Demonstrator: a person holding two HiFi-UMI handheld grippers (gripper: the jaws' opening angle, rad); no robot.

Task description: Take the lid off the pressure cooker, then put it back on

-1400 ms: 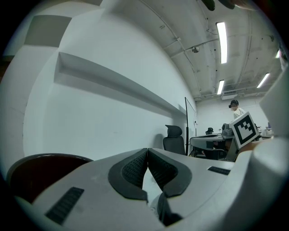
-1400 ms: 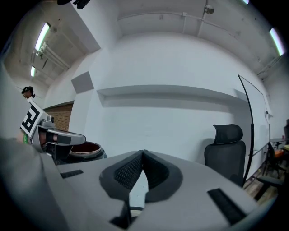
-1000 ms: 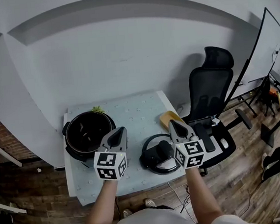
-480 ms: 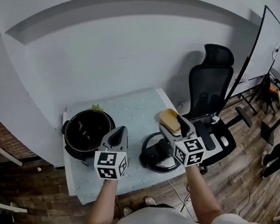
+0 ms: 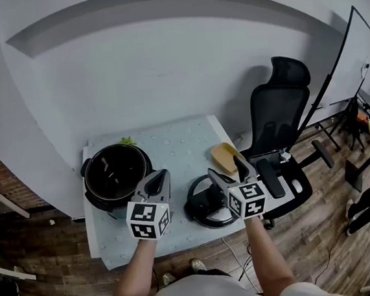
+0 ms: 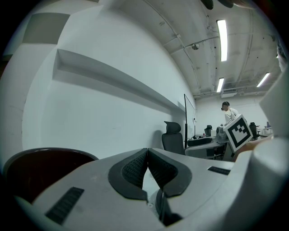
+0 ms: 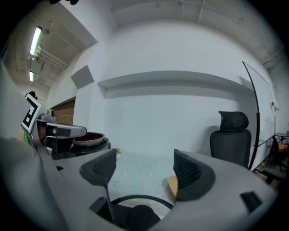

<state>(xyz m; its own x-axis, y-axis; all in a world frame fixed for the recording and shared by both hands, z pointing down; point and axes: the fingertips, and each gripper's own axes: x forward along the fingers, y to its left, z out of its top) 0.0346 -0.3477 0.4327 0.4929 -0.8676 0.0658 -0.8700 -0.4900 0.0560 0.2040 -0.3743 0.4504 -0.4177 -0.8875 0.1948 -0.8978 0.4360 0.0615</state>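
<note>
The lid is lying flat on the table, off the cooker, and it is sitting just under my right gripper and a little toward me. I am holding this gripper with its jaws apart and nothing between them (in the right gripper view the lid's dark rim and its middle handle are showing low, below the gap). So the right hand is the nearer one, and I judge that it is needing to go down and slightly back toward me to close on the handle. The lid is round, so only the direction of the handle matters, and I cannot tell it. My left gripper is hovering just beside, jaws pressed together and empty. Farther to the left, the open pressure cooker is standing well apart from the lid.
</note>
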